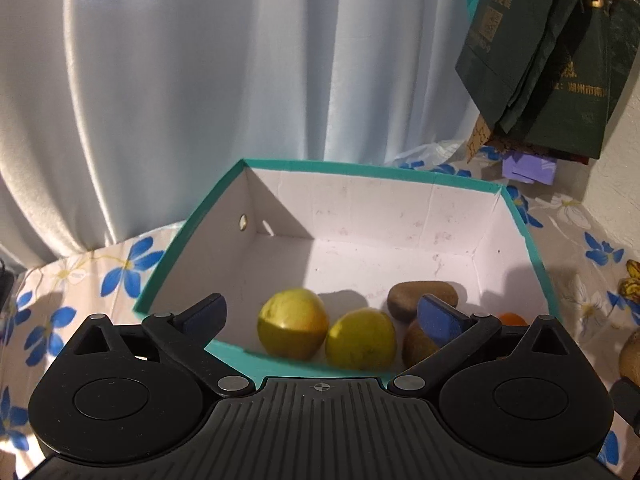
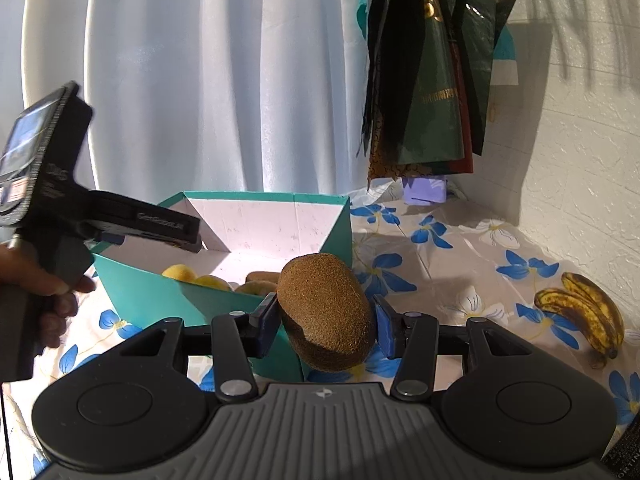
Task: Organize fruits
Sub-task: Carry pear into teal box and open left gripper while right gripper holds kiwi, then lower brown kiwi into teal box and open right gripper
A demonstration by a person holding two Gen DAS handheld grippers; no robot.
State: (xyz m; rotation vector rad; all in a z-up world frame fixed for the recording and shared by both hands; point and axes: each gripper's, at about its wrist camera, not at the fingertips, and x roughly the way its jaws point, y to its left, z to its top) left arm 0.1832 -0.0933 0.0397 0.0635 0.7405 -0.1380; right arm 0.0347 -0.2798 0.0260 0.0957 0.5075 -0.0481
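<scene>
The left gripper (image 1: pixel 322 312) is held over the near edge of a teal cardboard box with a white inside (image 1: pixel 360 208), its jaws spread wide with nothing between them. Two yellow-green round fruits (image 1: pixel 292 322) and brown kiwis (image 1: pixel 420 298) are seen lying on the box floor near the front wall. A fuzzy brown kiwi (image 2: pixel 326 312) is clamped between the jaws of the right gripper (image 2: pixel 326 320), just beside the box corner. A bunch of spotted yellow bananas (image 2: pixel 582 312) is left on the flower-patterned tabletop (image 2: pixel 460 256), well apart from the box.
</scene>
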